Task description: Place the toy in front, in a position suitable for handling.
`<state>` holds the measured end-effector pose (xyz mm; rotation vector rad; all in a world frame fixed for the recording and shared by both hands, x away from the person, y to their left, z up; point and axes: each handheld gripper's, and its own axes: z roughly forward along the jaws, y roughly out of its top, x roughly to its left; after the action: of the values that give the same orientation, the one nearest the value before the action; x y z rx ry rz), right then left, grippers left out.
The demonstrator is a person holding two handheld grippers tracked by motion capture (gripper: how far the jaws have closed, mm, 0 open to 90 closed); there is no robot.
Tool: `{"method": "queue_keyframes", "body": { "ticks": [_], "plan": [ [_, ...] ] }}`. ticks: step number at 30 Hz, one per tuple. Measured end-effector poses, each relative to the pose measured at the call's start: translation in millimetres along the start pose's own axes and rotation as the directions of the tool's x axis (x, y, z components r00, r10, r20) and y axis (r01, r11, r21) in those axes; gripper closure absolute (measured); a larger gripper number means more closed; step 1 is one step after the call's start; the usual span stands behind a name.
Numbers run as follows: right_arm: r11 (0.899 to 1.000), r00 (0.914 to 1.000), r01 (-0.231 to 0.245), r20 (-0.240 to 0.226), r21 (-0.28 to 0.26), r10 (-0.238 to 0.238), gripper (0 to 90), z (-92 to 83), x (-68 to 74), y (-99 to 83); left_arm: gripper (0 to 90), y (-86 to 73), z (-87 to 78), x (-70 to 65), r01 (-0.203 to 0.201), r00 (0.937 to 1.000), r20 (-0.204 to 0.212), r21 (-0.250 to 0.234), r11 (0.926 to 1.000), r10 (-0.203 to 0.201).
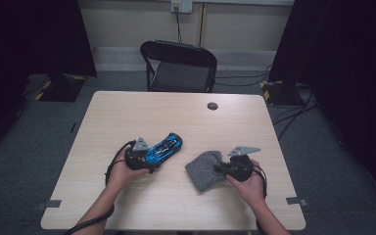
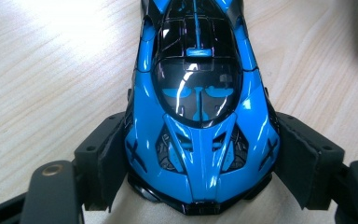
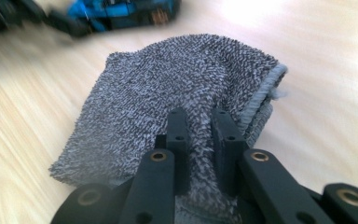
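A glossy blue and black toy car [image 1: 165, 147] lies on the wooden table [image 1: 142, 110] left of centre. My left gripper [image 1: 144, 159] is shut on one end of it. In the left gripper view the two pads press on the car [image 2: 198, 60] from both sides, with the gripper [image 2: 198, 128] centred on its body. Right of centre, a folded grey towelling cloth [image 1: 201, 170] rests on the table. My right gripper [image 1: 223, 169] is shut on its near edge, and the narrow jaws [image 3: 200, 116] pinch a fold of the cloth [image 3: 149, 84]. The car [image 3: 121, 11] appears blurred at the top.
A black folding chair [image 1: 178, 66] stands behind the table's far edge. A round dark cable grommet [image 1: 212, 105] sits in the tabletop near the back. Grey tape marks [image 1: 53, 203] lie at the near corners. Dark curtains flank the room.
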<state>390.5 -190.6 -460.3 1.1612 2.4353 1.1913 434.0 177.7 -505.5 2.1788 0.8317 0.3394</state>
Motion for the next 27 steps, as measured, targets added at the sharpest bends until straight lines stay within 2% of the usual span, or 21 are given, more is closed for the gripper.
{"method": "queue_keyframes", "body": {
  "ticks": [1, 2, 3, 4, 5, 6, 7, 9, 10, 11, 12, 13, 16, 17, 18, 19, 22, 23, 27],
  "plan": [
    [1.000, 1.0000, -0.002, 0.004, -0.016, 0.002, 79.5, 2.2, 0.8, 9.4, 24.5, 0.0, 0.0, 0.0, 0.000, 1.0000, 0.000, 0.000, 1.0000, 0.000],
    [1.000, 1.0000, -0.002, 0.004, -0.016, 0.002, 79.5, 2.2, 0.8, 9.4, 24.5, 0.0, 0.0, 0.0, 0.000, 1.0000, 0.000, 0.000, 1.0000, 0.000],
    [0.999, 0.9998, -0.019, -0.008, -0.031, 0.019, 79.5, 5.8, 2.9, 18.7, 24.5, 0.0, 0.0, 0.1, -0.001, 1.0000, 0.001, 0.000, 1.0000, 0.001],
    [0.999, 0.9998, -0.019, -0.008, -0.031, 0.019, 79.5, 5.8, 2.9, 18.7, 24.5, 0.0, 0.0, 0.1, -0.001, 1.0000, 0.001, 0.000, 1.0000, 0.001],
    [0.998, 0.9992, -0.033, -0.023, -0.050, 0.032, 79.5, 10.2, 6.3, 28.9, 24.5, 0.0, 0.0, 0.0, -0.001, 1.0000, 0.000, 0.000, 1.0000, 0.001],
    [0.998, 0.9992, -0.033, -0.023, -0.050, 0.032, 79.5, 10.2, 6.3, 28.9, 24.5, 0.0, 0.0, 0.0, -0.001, 1.0000, 0.000, 0.000, 1.0000, 0.001],
    [0.998, 0.9989, -0.037, -0.030, -0.059, 0.035, 79.5, 15.7, 10.5, 39.8, 24.5, 0.0, 0.0, 0.0, -0.001, 1.0000, 0.000, 0.001, 1.0000, 0.001],
    [0.997, 0.9989, -0.026, -0.040, -0.067, 0.023, 79.5, 22.4, 15.6, 50.1, 24.4, 0.0, 0.0, -0.1, -0.002, 1.0000, 0.000, 0.001, 1.0000, 0.002],
    [0.997, 0.9989, -0.026, -0.040, -0.067, 0.023, 79.5, 22.4, 15.6, 50.1, 24.4, 0.0, 0.0, -0.1, -0.002, 1.0000, 0.000, 0.001, 1.0000, 0.002],
    [0.997, 0.9982, -0.037, -0.049, -0.068, 0.033, 79.5, 29.2, 19.1, 58.4, 24.4, 0.0, 0.0, 0.0, -0.002, 1.0000, 0.000, 0.001, 1.0000, 0.002],
    [0.997, 0.9982, -0.037, -0.049, -0.068, 0.033, 79.5, 29.2, 19.1, 58.4, 24.4, 0.0, 0.0, 0.0, -0.002, 1.0000, 0.000, 0.001, 1.0000, 0.002],
    [0.998, 0.9988, -0.014, -0.048, -0.061, 0.011, 79.5, 37.8, 23.5, 67.3, 24.4, 0.0, 0.0, 0.0, -0.002, 1.0000, 0.000, 0.001, 1.0000, 0.002],
    [0.998, 0.9976, -0.024, -0.066, -0.060, 0.020, 79.5, 47.7, 28.1, 76.1, 24.4, 0.0, 0.0, 0.0, -0.002, 1.0000, 0.000, 0.000, 1.0000, 0.002],
    [0.998, 0.9972, -0.024, -0.071, -0.055, 0.020, 79.5, 56.4, 33.1, 83.1, 24.4, 0.0, 0.0, 0.0, -0.002, 1.0000, 0.000, 0.001, 1.0000, 0.002],
    [0.998, 0.9972, -0.024, -0.071, -0.055, 0.020, 79.5, 56.4, 33.1, 83.1, 24.4, 0.0, 0.0, 0.0, -0.002, 1.0000, 0.000, 0.001, 1.0000, 0.002],
    [0.999, 0.9971, -0.005, -0.076, -0.043, 0.002, 79.4, 65.1, 39.6, 88.9, 24.4, 0.0, 0.0, 0.0, -0.002, 1.0000, 0.000, 0.001, 1.0000, 0.002],
    [0.999, 0.9974, 0.007, -0.072, -0.034, -0.010, 79.4, 71.8, 44.8, 92.8, 24.4, 0.0, 0.0, 0.0, -0.002, 1.0000, 0.000, 0.001, 1.0000, 0.002],
    [1.000, 0.9968, 0.020, -0.077, -0.021, -0.022, 79.4, 80.4, 49.4, 96.4, 24.4, 0.0, 0.0, 0.0, -0.002, 1.0000, 0.000, 0.001, 1.0000, 0.002],
    [1.000, 0.9971, 0.027, -0.071, -0.001, -0.027, 79.3, 88.9, 52.7, 99.7, 24.4, 0.0, 0.0, 0.0, -0.002, 1.0000, 0.000, 0.001, 1.0000, 0.002]
  ]
}}
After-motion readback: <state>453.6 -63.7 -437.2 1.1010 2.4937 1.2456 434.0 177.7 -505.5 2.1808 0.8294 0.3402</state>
